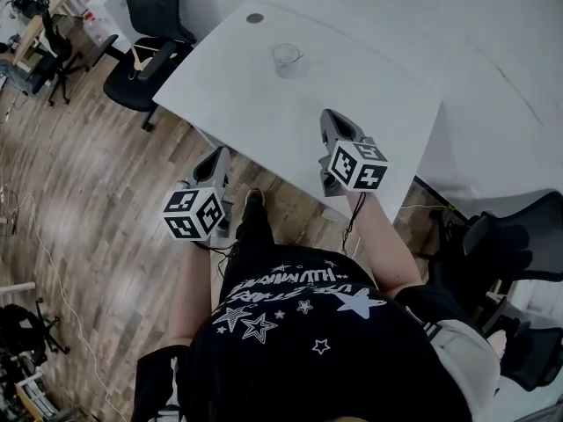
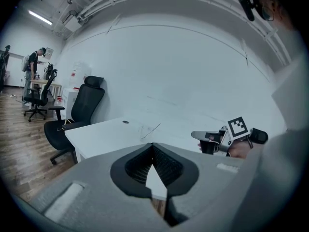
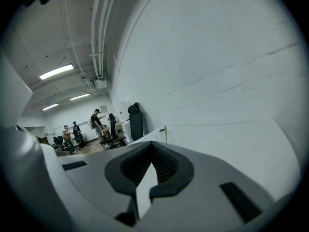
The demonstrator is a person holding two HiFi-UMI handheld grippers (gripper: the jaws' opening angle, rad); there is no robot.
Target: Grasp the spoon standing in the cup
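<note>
A clear cup (image 1: 286, 60) stands on the far part of the white table (image 1: 264, 112), with a thin spoon (image 1: 296, 57) leaning in it. My right gripper (image 1: 332, 117) hovers over the table's near right part, well short of the cup, shut and empty. My left gripper (image 1: 216, 154) hangs off the table's near left edge, over the floor, also shut on nothing. The left gripper view shows the cup (image 2: 146, 130) and spoon (image 2: 154, 128) far ahead, with the right gripper (image 2: 199, 135) beside them. In the right gripper view the spoon (image 3: 165, 132) stands upright just past my closed jaws.
A black office chair (image 1: 145, 55) stands at the table's far left corner and another (image 1: 515, 240) at the right. A small dark disc (image 1: 254, 18) sits near the table's far edge. People (image 2: 33, 66) stand at desks far off on the wooden floor (image 1: 88, 192).
</note>
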